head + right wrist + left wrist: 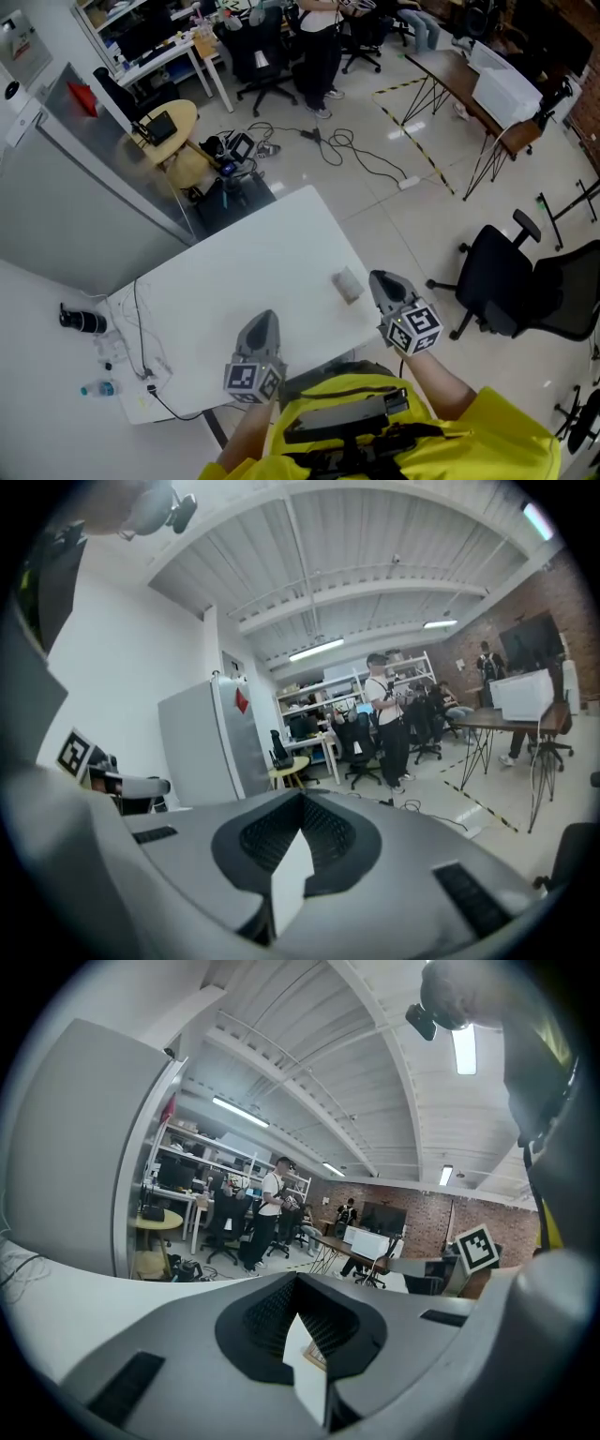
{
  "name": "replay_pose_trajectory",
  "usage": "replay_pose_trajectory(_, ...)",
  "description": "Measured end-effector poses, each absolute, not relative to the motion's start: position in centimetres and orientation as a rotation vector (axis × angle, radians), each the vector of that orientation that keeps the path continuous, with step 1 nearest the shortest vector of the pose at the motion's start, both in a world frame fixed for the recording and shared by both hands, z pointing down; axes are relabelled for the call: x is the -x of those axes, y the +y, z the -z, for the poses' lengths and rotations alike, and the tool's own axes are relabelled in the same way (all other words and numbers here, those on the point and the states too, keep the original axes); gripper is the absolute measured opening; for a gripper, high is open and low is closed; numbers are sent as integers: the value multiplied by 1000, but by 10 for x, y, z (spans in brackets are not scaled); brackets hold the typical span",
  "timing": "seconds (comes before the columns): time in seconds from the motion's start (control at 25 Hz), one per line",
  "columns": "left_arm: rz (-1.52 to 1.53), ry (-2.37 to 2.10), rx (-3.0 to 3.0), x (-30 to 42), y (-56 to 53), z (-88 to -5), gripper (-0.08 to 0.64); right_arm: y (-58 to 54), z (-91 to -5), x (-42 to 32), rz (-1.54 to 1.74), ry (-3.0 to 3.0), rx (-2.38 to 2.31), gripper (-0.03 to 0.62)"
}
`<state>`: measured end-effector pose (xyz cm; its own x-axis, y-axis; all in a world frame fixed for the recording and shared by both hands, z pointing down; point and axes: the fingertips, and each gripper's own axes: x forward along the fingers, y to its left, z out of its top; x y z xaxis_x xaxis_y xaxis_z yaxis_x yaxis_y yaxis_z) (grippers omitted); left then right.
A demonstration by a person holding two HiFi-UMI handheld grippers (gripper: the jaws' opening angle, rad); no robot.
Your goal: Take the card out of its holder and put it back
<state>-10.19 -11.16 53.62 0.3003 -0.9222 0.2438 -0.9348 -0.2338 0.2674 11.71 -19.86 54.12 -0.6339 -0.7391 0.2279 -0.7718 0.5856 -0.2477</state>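
In the head view a small grey card holder (pixel 348 284) lies on the white table (pixel 253 281) near its right edge; whether a card is inside cannot be told. My right gripper (pixel 380 279) is just right of the holder, its tip close beside it, jaws together and empty. My left gripper (pixel 263 321) hovers over the table's near edge, well left of the holder, also shut with nothing held. Both gripper views look out over the room above the closed jaws, left gripper (pixel 302 1327) and right gripper (pixel 298 844), and the holder does not show in them.
On the left, a white surface holds a black cylinder (pixel 82 321), cables (pixel 141 328) and a small bottle (pixel 98 388). A black office chair (pixel 511 281) stands right of the table. A grey partition (pixel 84 197), a round wooden table (pixel 169 127) and floor cables (pixel 347 145) lie beyond.
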Motion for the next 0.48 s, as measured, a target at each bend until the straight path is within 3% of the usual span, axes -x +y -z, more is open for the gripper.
replay_pose_trajectory(0.28,-9,-1687,-2233,119,-113,-514,2,-194,-449,-106,-390,-2873,-1310,5)
replay_pose_trajectory(0.48,-11,-1726,-2236,139,-109,-503,2,-183,-444,-92,-350,-2865,-1308,5)
